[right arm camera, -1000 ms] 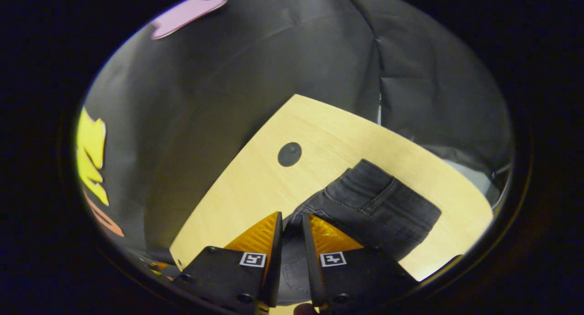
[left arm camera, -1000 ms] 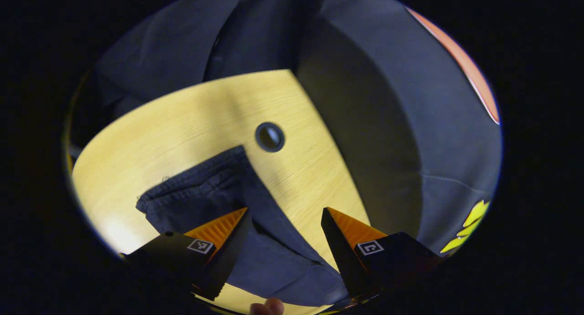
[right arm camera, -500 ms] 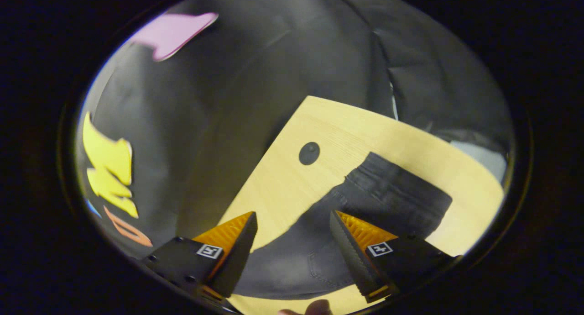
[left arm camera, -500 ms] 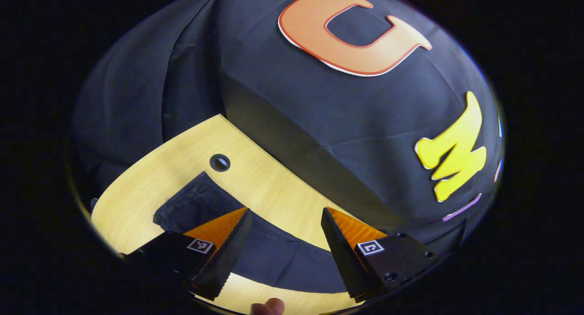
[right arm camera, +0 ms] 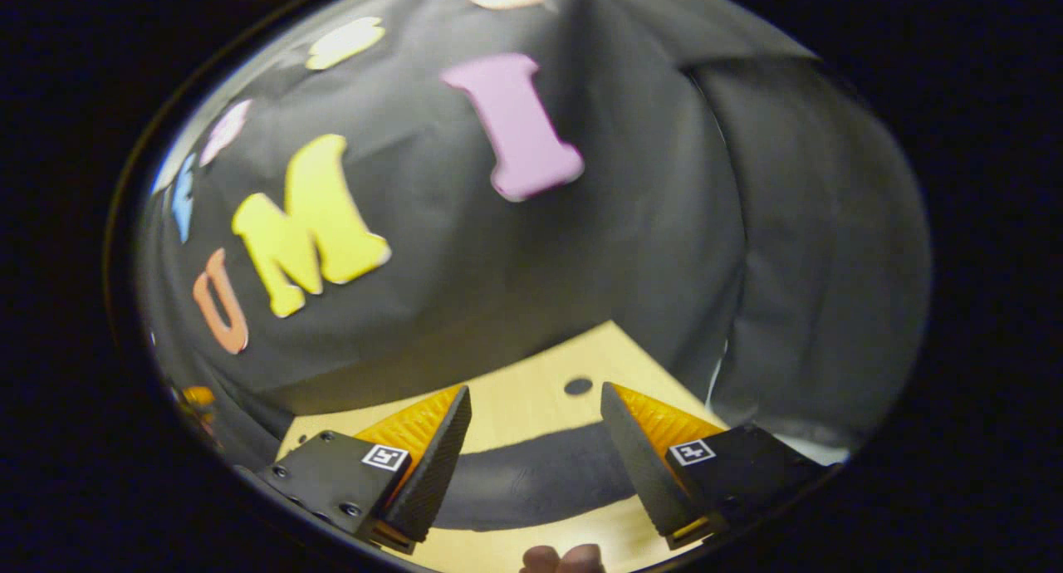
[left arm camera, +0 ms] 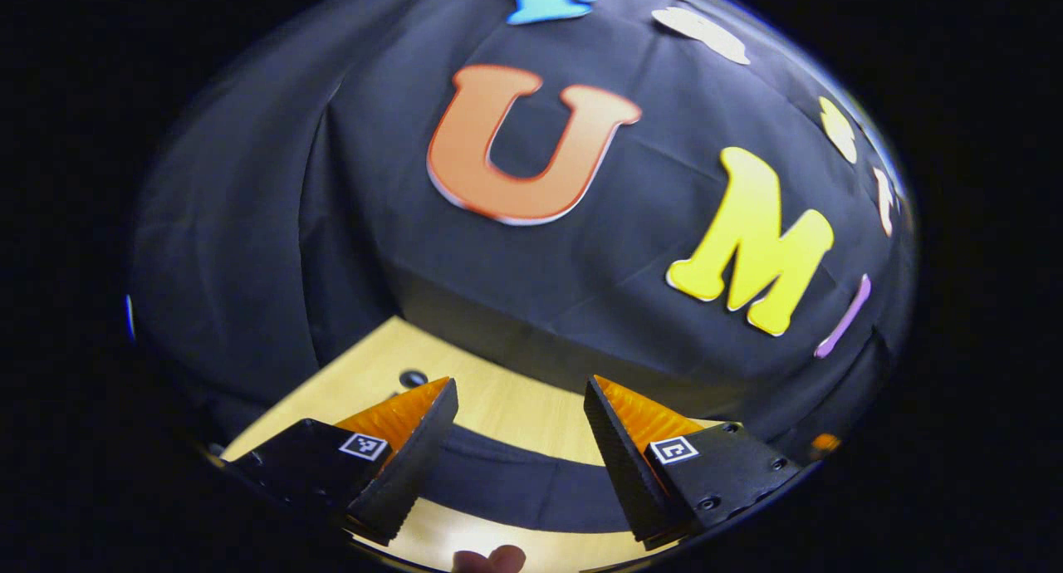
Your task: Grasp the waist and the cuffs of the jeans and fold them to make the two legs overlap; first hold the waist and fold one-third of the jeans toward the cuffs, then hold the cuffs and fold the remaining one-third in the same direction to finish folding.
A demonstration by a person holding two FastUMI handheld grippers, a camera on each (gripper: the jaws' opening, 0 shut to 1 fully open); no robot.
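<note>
Gaping wide, both tools above jeans, touching nothing.

One pair of jeans lies on one table, between two grippers' spread fingers.

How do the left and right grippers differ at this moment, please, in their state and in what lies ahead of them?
Little separates them. The left gripper has the table's dark hole by its left finger; the right gripper has it between its fingers. Both stand open, holding nothing, above the jeans on the wooden table.
</note>
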